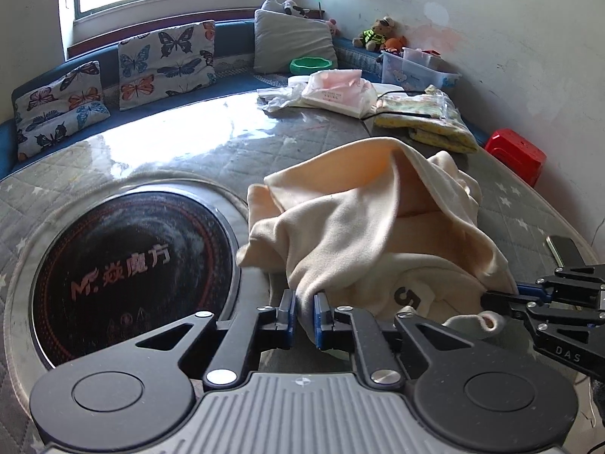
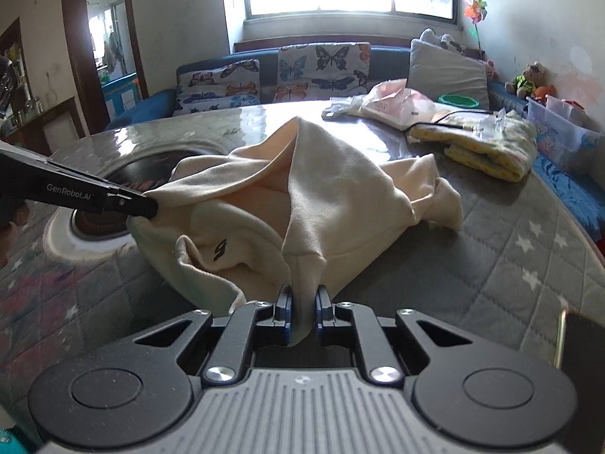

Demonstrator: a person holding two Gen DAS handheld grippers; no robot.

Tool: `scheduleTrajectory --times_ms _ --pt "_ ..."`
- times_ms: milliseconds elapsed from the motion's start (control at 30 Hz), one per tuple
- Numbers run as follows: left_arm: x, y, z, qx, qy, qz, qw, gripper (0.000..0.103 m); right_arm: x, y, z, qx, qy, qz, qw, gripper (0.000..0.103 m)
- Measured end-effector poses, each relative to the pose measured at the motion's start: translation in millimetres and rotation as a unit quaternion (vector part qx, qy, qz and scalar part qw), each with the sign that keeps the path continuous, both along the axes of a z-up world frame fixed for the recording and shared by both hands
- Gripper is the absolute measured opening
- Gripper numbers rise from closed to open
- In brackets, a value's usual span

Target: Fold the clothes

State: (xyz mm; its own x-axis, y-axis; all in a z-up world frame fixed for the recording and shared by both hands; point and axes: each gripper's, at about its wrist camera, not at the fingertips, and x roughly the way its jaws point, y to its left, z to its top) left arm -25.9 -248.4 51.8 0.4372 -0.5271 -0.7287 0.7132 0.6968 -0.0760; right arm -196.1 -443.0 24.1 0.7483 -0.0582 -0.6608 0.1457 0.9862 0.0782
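Note:
A cream sweatshirt (image 1: 359, 227) with a dark printed mark lies bunched and partly lifted on the round grey quilted table (image 1: 159, 159). My left gripper (image 1: 303, 312) is shut on a fold of its edge. My right gripper (image 2: 303, 312) is shut on another fold of the sweatshirt (image 2: 321, 196). In the left wrist view the right gripper (image 1: 503, 295) comes in from the right, pinching the cloth. In the right wrist view the left gripper (image 2: 149, 206) comes in from the left, pinching the cloth. The garment hangs between the two grips.
A black round cooktop (image 1: 132, 272) is set in the table's middle, left of the sweatshirt. Folded yellow cloth (image 1: 427, 121) and pink bagged items (image 1: 336, 90) lie at the far side. A phone (image 2: 582, 344) lies near the table edge. A red stool (image 1: 518, 153) stands beside the table.

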Motion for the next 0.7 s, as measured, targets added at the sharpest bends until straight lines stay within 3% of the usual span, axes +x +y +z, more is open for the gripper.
scheduleTrajectory --times_ms 200,700 --pt "-11.9 16.8 -9.5 0.002 0.014 -0.002 0.9999 0.011 -15.9 8.9 -1.0 0.004 0.02 0.017 1.0 0.01" --pt "-30.7 40.1 -23.2 -0.006 0.044 0.02 0.9988 0.011 -27.4 20.0 -8.2 -0.009 0.029 -0.001 1.0 0.015"
